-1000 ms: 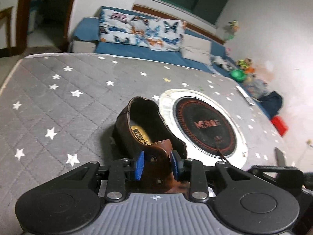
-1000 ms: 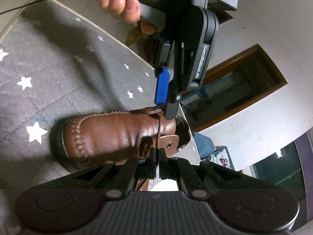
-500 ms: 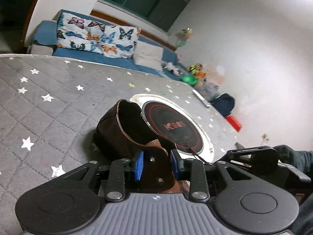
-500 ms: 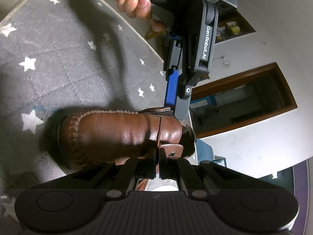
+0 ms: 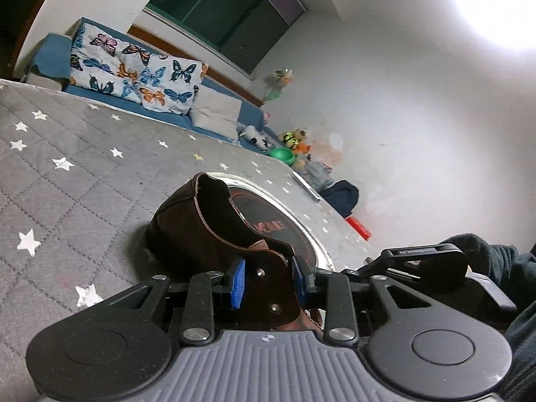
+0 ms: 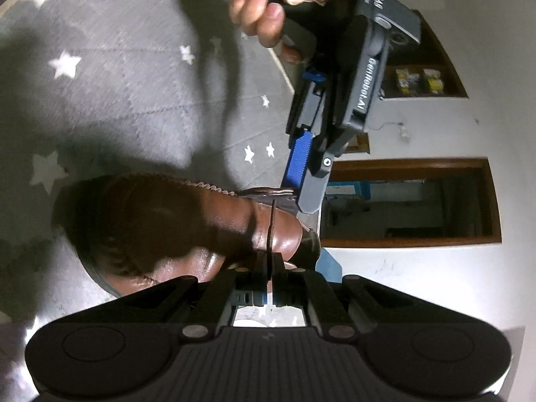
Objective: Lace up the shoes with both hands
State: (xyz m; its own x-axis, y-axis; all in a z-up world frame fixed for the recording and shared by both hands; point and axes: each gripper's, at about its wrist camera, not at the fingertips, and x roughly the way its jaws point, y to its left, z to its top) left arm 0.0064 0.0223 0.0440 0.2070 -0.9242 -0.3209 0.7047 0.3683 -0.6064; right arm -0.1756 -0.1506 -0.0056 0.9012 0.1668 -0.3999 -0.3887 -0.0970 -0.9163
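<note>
Shoe [image 5: 201, 234] eyelet flap between left hand-held gripper [image 5: 268, 281] pads — lace [image 6: 270, 227] pinched in right hand-held gripper [image 6: 268, 268].

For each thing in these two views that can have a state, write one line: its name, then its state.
left gripper: shut on the eyelet flap
right gripper: shut on the lace
eyelet flap: pinched, both eyelets empty
lace: taut, running up to the far flap
shoe: unlaced, on the star-patterned cover

The left gripper [image 5: 269, 283] squeezes a flap of the brown shoe [image 5: 214, 231], low in the middle, on a gray star mat [image 5: 67, 194].
</note>
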